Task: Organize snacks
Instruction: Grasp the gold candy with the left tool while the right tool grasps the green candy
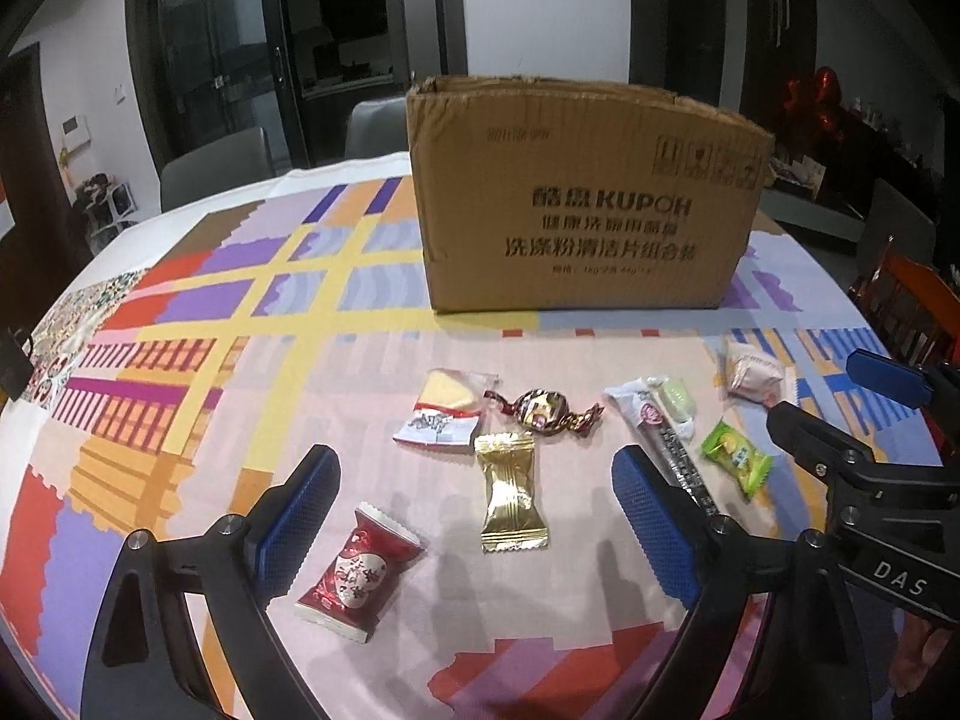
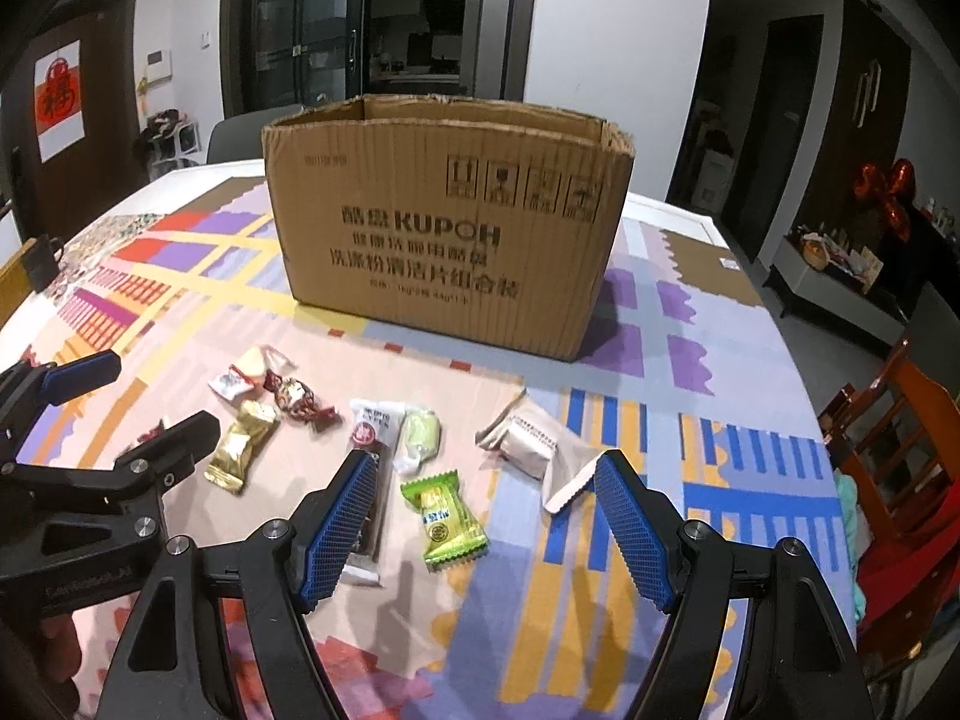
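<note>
Left wrist view: the left gripper (image 1: pixel 474 516) is spread wide and holds nothing, its blue pads hovering above the patterned tablecloth (image 1: pixel 240 360). Between the pads lies the gold packet (image 1: pixel 511 492), long axis running 12 to 6 o'clock. At 7 o'clock from it sits the red packet (image 1: pixel 358 571), tilted with its long axis from 1 to 7 o'clock, just beside the left pad. At 11 o'clock from the gold packet lies the yellow-and-white wafer packet (image 1: pixel 445 411), and at 1 o'clock the twist-wrapped candy (image 1: pixel 543 411), ends pointing 9 and 3 o'clock. The long bar (image 1: pixel 666 441) runs 11 to 5 o'clock, passing behind the right pad. The open cardboard box (image 1: pixel 576 204) stands upright at 12 o'clock, well apart from the snacks.

Right wrist view: the right gripper (image 2: pixel 480 528) is equally wide open and empty. The green packet (image 2: pixel 445 517) lies between its pads, long axis 12 to 6 o'clock; the white packet (image 2: pixel 531 444) sits at 1 o'clock, near the right pad. This view alone shows the box's open interior rim; the red packet is mostly hidden here behind the left gripper.
</note>
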The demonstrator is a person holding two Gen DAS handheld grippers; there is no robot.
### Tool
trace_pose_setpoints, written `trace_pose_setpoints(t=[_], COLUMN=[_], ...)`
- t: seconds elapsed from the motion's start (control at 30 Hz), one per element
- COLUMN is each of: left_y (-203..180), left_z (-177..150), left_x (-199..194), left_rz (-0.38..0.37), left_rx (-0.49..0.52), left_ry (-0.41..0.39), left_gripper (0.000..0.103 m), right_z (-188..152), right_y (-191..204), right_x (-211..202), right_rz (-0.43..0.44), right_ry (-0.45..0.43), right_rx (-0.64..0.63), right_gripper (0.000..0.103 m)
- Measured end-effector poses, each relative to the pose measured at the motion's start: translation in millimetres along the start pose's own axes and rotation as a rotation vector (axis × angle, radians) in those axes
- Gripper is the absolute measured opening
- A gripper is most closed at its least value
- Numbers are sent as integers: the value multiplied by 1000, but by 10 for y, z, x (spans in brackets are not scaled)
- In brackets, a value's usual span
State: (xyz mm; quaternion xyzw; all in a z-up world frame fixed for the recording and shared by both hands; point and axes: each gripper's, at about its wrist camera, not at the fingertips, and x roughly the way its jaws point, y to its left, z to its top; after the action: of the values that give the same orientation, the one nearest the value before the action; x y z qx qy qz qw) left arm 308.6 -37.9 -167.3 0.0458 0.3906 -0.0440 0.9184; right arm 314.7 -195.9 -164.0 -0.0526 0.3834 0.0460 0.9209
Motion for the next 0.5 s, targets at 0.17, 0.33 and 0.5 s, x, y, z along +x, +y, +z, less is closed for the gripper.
trace_pose_setpoints(t=[0.17,0.33,0.5], left_y=[14,9,17], left_z=[-45,-88,-101], left_x=[123,235,330], left_rz=[-4,-6,-14], left_rx=[-16,-14,-24], left_ry=[23,45,62], left_gripper=[93,93,90], right_z=[-47,-107,-153], right_y=[-11,-8,11], right_x=[106,226,353], right_rz=[7,14,32], right_ry=[21,49,82], right_rx=[1,-3,0], right_gripper=[76,76,76])
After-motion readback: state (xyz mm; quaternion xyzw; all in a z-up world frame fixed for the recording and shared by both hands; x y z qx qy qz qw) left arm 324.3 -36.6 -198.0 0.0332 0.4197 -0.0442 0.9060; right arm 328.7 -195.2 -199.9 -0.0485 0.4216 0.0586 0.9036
